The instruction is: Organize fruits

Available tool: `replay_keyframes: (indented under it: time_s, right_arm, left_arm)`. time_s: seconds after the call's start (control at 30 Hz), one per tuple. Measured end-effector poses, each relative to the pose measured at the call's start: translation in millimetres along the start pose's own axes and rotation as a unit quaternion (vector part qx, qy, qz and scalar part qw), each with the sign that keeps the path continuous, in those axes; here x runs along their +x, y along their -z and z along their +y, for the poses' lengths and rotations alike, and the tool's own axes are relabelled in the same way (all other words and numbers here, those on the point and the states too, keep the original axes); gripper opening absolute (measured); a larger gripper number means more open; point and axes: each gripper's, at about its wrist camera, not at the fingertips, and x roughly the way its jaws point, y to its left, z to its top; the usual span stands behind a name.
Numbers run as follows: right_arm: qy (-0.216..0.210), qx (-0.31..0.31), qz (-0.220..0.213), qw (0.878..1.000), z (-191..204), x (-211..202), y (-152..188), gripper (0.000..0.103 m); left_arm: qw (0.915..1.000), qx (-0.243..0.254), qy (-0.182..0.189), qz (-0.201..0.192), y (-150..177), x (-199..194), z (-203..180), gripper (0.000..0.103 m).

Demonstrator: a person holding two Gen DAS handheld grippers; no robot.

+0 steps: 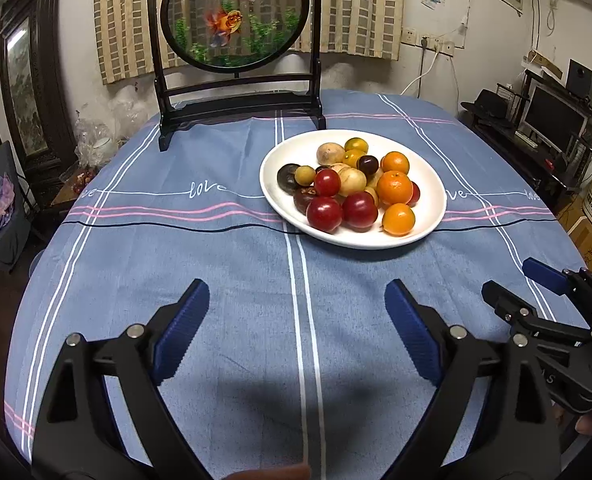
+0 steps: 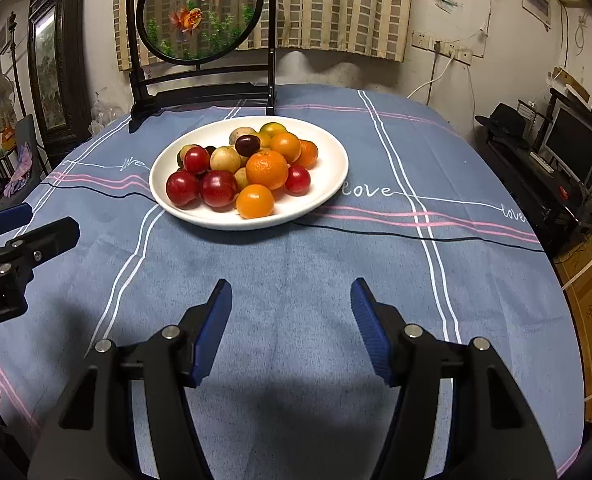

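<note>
White plate [image 1: 432, 216]; blue striped tablecloth [image 1: 216, 264].

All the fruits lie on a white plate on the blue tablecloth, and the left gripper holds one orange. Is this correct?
Not quite: the left gripper holds nothing; the left wrist view shows its jaws open over the bare blue tablecloth. The fruits do all lie on the white plate.

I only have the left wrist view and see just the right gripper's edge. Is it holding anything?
Observer: No. The right gripper is open, with nothing between its pads.
Operator: Anything between it and the plate?
Observer: No, only bare cloth up to the plate rim.
Operator: What sits half hidden behind the big orange?
Observer: A small red fruit, fully exposed in the right wrist view, beside the big orange.
</note>
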Motion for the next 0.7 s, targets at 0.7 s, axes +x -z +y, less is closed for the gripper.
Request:
replay_keyframes:
  time_s: [0.7]
  right_arm:
    - [0.006,0.011,0.016,1.000,-7.3,4.2,10.6,0.062]
  left_arm:
    - [1.0000,0.005,0.003,0.008,8.1,-1.3,-7.4,0.096]
